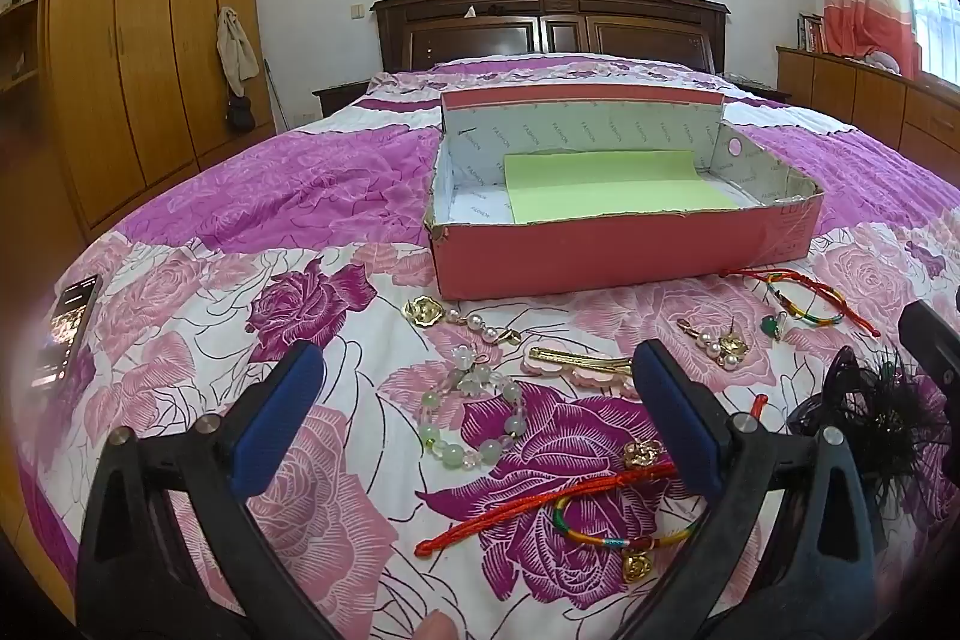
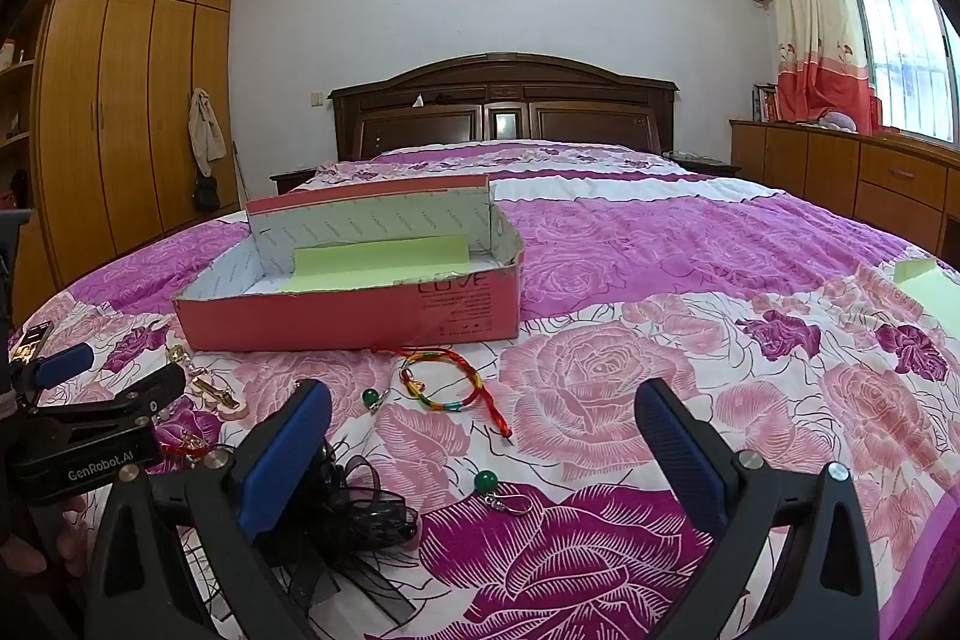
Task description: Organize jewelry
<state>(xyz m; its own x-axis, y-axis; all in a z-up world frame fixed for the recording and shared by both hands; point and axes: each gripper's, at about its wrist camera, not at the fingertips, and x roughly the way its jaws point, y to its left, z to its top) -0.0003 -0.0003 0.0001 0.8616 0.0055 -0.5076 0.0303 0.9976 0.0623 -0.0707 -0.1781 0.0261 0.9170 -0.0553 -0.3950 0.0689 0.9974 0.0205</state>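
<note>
Green earring [image 2: 487,482] appears only in right view.

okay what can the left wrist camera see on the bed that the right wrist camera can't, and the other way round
Only the left wrist view shows the pale green bead bracelet, red cord and phone. Only the right wrist view shows the nearer green bead earring, the light green paper at the right edge, and the left gripper from the side, open. Both show the pink box, the multicolour cord bracelet and the gold hair clip.
</note>
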